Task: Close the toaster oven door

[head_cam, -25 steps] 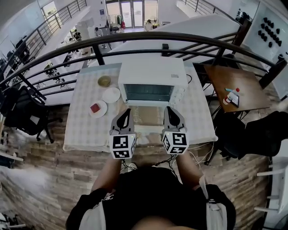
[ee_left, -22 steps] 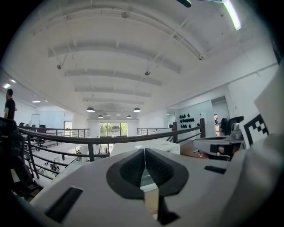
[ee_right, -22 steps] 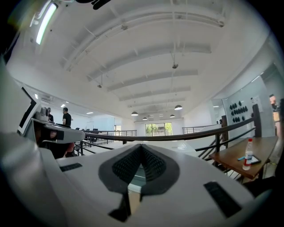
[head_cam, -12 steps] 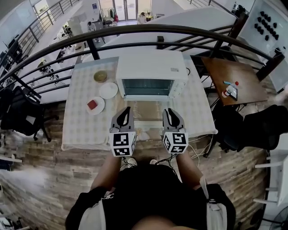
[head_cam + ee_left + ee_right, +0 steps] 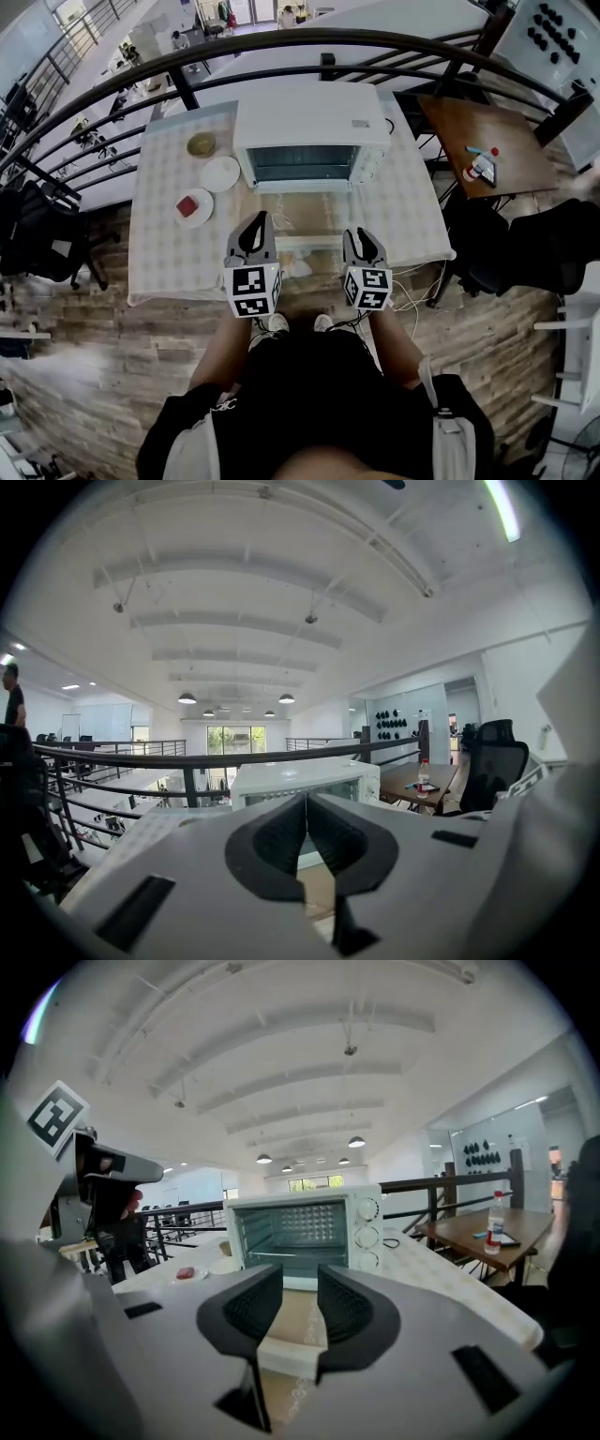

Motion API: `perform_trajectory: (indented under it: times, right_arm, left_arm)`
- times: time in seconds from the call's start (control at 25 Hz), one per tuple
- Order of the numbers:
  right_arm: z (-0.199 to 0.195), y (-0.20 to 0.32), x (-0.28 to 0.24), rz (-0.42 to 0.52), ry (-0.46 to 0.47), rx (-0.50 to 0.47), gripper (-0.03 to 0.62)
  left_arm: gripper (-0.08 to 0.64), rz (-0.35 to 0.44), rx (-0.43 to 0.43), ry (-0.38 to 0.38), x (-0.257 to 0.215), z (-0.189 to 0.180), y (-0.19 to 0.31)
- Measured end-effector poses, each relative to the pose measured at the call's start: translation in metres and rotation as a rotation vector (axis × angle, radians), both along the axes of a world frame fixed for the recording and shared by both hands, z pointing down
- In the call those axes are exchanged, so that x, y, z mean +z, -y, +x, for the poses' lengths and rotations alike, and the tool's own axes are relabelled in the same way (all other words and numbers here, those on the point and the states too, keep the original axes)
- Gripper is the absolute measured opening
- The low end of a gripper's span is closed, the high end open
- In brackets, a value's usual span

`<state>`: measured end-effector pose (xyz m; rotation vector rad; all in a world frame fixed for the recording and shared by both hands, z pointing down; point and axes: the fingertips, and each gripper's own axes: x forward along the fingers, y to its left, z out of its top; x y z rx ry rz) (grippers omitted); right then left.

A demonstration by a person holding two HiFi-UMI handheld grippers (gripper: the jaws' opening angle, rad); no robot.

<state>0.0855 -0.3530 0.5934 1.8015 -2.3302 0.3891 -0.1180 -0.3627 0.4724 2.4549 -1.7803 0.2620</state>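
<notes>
Two grippers held out in front, side by side, tips pointing away from the body.
The left gripper has its jaws pressed together with nothing in them. The right gripper has its jaws parted and opening, the gap bare. Both bare forearms reach forward from the torso.

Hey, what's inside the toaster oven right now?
Through the open front of the toaster oven, the right gripper view shows a wire rack and a perforated back wall, with no food on the rack. The floor under the rack is partly hidden.
</notes>
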Motion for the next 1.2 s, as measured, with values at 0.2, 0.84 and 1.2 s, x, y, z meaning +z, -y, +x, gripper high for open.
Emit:
perform_trajectory:
  times: [0.2, 0.84, 1.2]
  right_arm:
    - [0.012, -0.008, 0.038, -0.098, 0.012, 0.034, 0.114]
    - [0.027, -0.012, 0.156, -0.364, 0.056, 0.082, 0.130]
    - [0.026, 0.011, 0.175, -0.413, 0.105, 0.099, 0.136]
  left_arm:
    - [0.015, -0.003, 0.005, 0.009, -0.002, 0.002, -0.001]
    - [0.014, -0.015, -0.014, 0.056, 0.000, -0.001, -0.010]
    - [0.015, -0.009, -0.057, 0.089, -0.002, -0.015, -0.013]
